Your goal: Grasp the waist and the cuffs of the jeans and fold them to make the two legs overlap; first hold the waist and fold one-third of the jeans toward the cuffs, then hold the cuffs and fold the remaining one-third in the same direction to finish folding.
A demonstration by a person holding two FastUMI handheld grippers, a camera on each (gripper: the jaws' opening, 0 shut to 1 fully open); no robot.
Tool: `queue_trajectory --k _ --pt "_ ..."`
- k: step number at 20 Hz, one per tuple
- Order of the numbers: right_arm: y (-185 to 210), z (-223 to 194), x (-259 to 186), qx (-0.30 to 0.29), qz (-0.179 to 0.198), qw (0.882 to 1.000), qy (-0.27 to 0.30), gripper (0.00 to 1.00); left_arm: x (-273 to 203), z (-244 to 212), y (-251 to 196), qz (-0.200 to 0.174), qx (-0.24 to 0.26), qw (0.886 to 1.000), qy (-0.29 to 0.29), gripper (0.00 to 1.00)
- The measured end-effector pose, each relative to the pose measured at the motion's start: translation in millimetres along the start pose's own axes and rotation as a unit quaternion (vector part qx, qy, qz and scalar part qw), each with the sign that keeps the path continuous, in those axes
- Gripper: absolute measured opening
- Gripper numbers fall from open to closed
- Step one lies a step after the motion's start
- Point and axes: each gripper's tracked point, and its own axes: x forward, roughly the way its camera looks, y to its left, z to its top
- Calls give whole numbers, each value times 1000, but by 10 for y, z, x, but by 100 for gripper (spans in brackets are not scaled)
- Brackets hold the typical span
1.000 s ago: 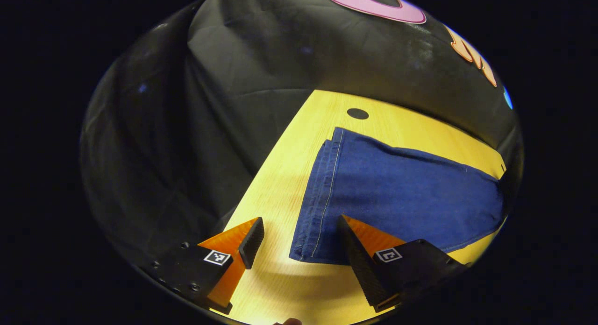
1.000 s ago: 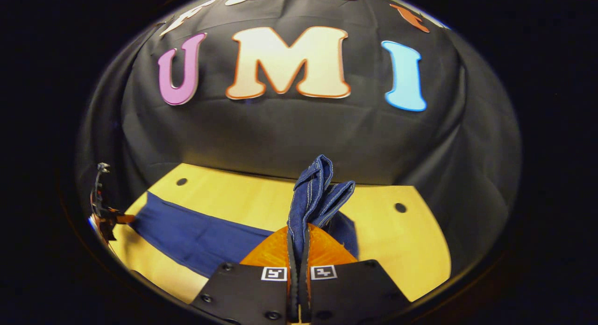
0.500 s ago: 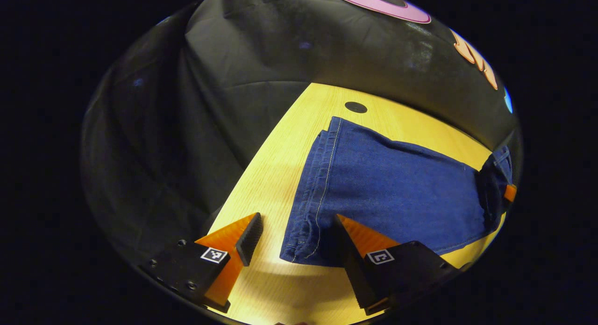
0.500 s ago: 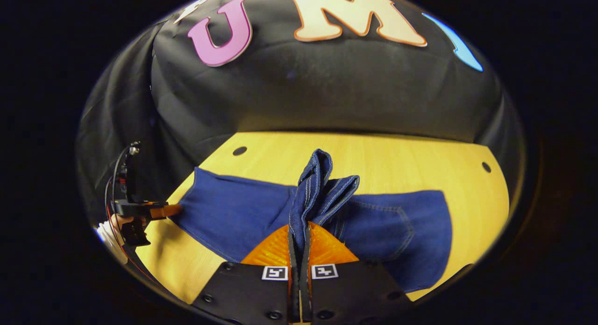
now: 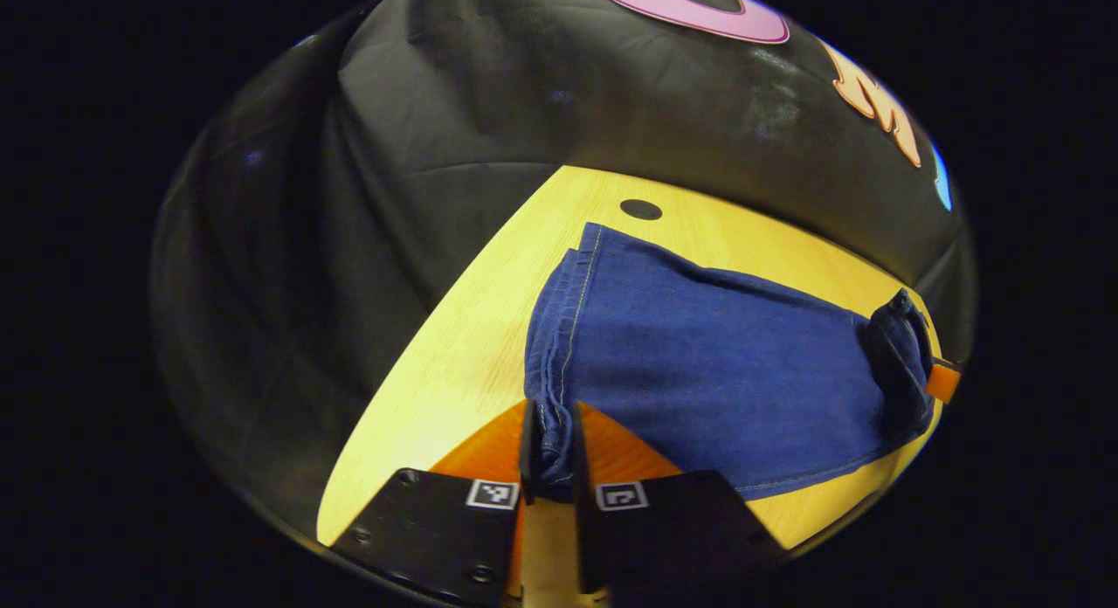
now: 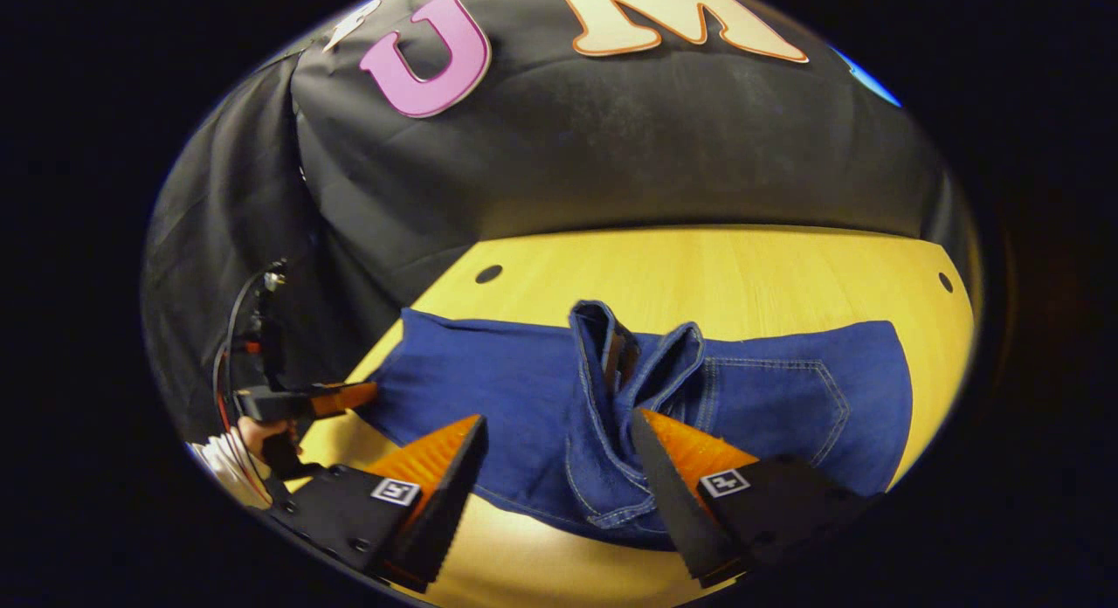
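Denim lies along the yellow wooden table (image 6: 751,267), the jeans (image 6: 489,390) stretched left to right with the waist (image 6: 638,363) already turned over onto the body and sitting in a rumpled hump near the middle. The right gripper (image 6: 559,455) stands wide open over that hump, one finger on each side, gripping nothing. The left gripper (image 5: 548,455) is pinched together on the near corner of the cuffs (image 5: 550,346), cloth bunched between both fingers. In the right gripper view a hand (image 6: 262,433) shows at the far left, holding that gripper at the cuff end.

The risk I see is in the waist fold: it looks puckered rather than flat, so laying the cuff third over it could leave a lumpy, crooked bundle. The left gripper also holds only one corner, so the far corner of the cuffs may sag or trail when lifted, and the two legs could slide out of line. A shallow bite on thick hem might slip out mid-swing.

There are no containers here, just dark round holes (image 5: 640,210) in the tabletop.
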Motion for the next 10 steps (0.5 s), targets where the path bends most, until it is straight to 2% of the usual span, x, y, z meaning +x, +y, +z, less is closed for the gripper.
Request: queue_trajectory --k 1,2,3,4,10 --pt "22 49 -101 -3 6 1000 -5 94 23 -4 -26 0 1 1000 -2 9" --pt "61 107 -203 -5 8 1000 -14 98 58 -24 -48 -1 -1 1000 -4 7" --pt "77 132 -311 -2 10 1000 -19 94 71 -18 -37 -5 -5 1000 -6 0" --pt "31 167 -409 2 8 1000 -22 98 67 -15 -56 -9 -13 1000 -11 0" --pt "-668 365 -1048 18 -60 997 -53 98 17 69 -117 -42 -76 996 -25 0"
